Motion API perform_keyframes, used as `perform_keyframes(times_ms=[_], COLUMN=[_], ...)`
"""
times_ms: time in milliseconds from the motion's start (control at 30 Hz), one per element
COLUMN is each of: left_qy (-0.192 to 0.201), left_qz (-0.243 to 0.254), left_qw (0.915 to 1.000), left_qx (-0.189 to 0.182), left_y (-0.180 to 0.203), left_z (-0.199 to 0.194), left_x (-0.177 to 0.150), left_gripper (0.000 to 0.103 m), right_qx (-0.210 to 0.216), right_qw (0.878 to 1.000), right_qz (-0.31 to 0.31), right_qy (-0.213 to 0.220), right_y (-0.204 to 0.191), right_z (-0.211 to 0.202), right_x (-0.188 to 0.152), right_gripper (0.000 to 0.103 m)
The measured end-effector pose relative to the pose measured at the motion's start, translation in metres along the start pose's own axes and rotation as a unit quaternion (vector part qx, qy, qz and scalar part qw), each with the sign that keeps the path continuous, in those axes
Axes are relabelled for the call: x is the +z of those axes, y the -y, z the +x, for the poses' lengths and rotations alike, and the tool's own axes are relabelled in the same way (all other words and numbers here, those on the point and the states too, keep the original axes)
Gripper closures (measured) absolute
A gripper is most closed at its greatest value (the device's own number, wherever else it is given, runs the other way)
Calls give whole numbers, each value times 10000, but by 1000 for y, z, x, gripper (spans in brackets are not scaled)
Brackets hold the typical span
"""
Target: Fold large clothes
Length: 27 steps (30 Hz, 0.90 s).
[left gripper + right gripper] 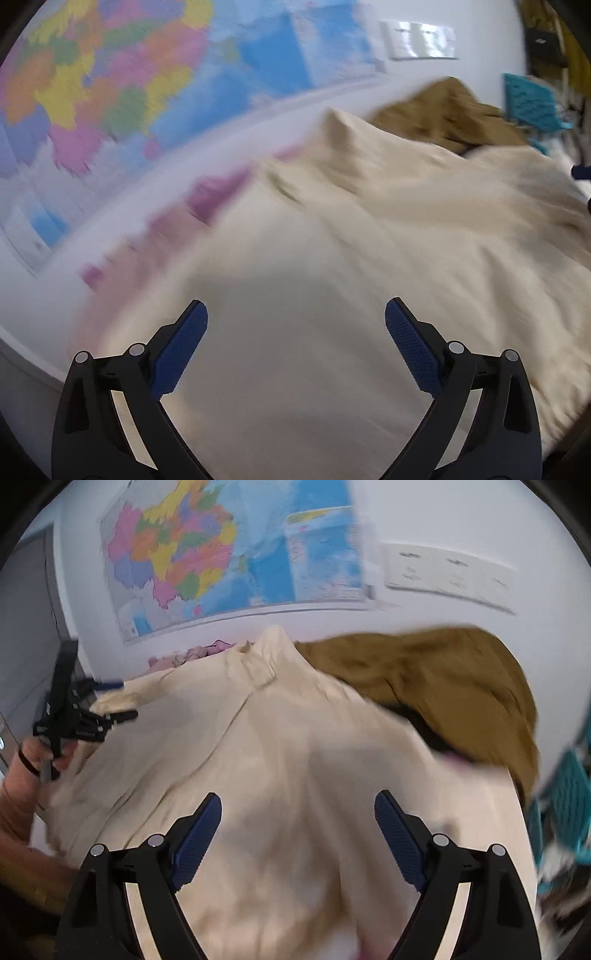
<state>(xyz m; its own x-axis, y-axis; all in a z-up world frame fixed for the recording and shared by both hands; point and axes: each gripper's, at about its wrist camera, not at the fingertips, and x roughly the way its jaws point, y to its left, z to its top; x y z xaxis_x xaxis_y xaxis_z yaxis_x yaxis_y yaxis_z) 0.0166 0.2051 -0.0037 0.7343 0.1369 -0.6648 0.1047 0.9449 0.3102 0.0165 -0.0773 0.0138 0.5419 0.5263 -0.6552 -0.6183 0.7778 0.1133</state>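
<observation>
Your left gripper (295, 325): jaws spread wide, nothing between them | cream garment (369, 240) lies below it | brown garment (443, 110) behind, touching | wall map (129, 74) blurred

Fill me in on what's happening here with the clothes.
A person holds a gripper in each hand over a cream garment spread below a wall map. The left gripper and right gripper are both open, holding nothing. A brown garment lies bunched beyond the cream one. No finished fold is visible.

Both hand-held grippers, left (296, 321) and right (297, 812), share black frames, blue textured pads (181, 354), silver pins.
</observation>
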Motion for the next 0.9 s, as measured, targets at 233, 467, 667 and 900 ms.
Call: perform_keyframes(times_ms=[233,467,667,900], left_qy=[-346,-1099,-917,-747], left_qz=[-252,-138,-685,-1364], left_qw=[9983,9936,9907,9854], left_qx=[403,-230,-735,-688], left_y=[-57,-62,-78,-103], left_z=[91,162,162,171], left_x=[53,63,72,88], left_gripper=[11,55,98,96], right_qx=[-449,-956,-301,-19], right_qw=[9946,9778,9932,9987], right_qz=[-593,-1374,-986,176], right_qy=[-717,-1258,-545,-471], right_y=[-16,-22,-13,31], right_z=[136,216,169,184], right_x=[101,120,156,193], right_gripper=[22,76,99,99])
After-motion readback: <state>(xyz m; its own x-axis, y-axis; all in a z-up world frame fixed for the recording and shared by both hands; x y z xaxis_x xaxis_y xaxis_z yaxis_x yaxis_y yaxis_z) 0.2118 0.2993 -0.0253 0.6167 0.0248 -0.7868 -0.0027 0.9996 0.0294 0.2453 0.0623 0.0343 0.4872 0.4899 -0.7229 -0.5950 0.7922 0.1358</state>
